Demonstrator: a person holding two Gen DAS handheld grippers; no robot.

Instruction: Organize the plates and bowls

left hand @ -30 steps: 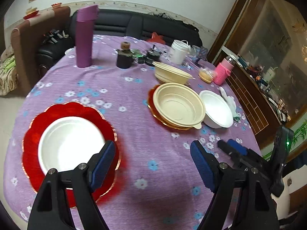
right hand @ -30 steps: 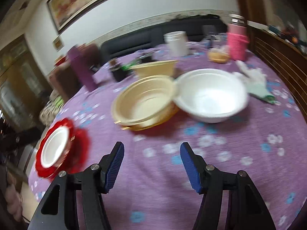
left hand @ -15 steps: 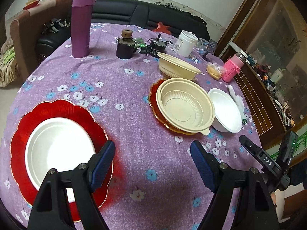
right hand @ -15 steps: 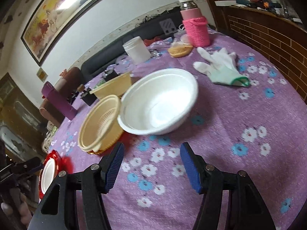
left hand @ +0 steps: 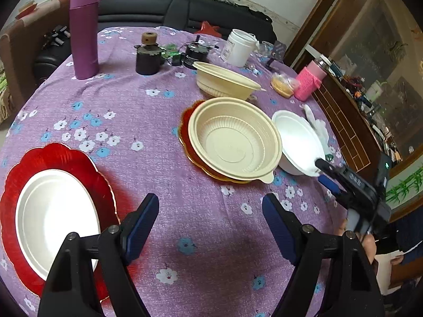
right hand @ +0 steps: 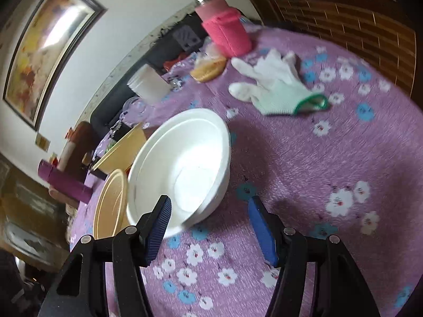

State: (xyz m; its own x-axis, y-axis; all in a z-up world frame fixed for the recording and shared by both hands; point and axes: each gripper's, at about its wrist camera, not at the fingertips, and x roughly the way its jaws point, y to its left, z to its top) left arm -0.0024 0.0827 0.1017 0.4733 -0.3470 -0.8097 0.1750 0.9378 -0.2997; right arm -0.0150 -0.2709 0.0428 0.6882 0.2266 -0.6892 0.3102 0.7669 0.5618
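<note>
The right tool (right hand: 208,222) is gaping wide and holding nothing, its left pad hanging over the near rim of the white bowl (right hand: 182,163), the right pad outside the wall. The step in hand looks like pinching that rim. To do it well, one pad should be going inside the wall and the other outside, closing gently (the bowl looks like thin foam, likely to dent). The beige bowl (left hand: 232,140), sitting on a red plate (left hand: 186,134), is touching or nearly touching the white one, so the lift should be going straight up. The left tool (left hand: 211,222) is also wide and empty, hovering above the worktop (left hand: 127,100) beside the white plate (left hand: 56,219).
</note>
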